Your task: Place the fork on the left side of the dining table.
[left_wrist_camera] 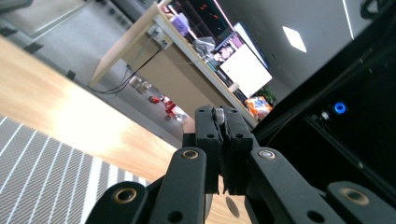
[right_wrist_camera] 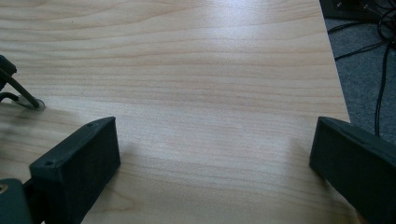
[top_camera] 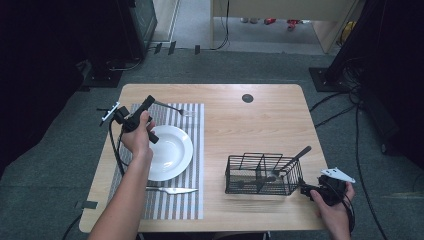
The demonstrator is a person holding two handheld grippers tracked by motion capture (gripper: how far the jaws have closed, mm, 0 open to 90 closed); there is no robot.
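- The left gripper (top_camera: 148, 102) hangs over the far left corner of the striped placemat (top_camera: 192, 150), jaws clamped on the handle end of a fork (top_camera: 172, 107); in the left gripper view a sliver of pale metal (left_wrist_camera: 219, 115) shows between the pressed pads.
- The fork sticks out to the right, tines toward the placemat's far right corner, beyond the white plate (top_camera: 170, 152).
- It looks light, stiff and slick; held by 1 end, it may swivel or slip.
- A knife (top_camera: 172, 190) lies on the placemat on the plate's near side.
- The right gripper (top_camera: 306, 189) rests at the table's near right edge with jaws wide apart and nothing between them, just beside the black wire caddy (top_camera: 262, 173), where 1 utensil (top_camera: 292, 160) leans.
- Bare wooden table (top_camera: 240, 125) between placemat and caddy leaves free room; the plate rim is the nearest thing to bump.
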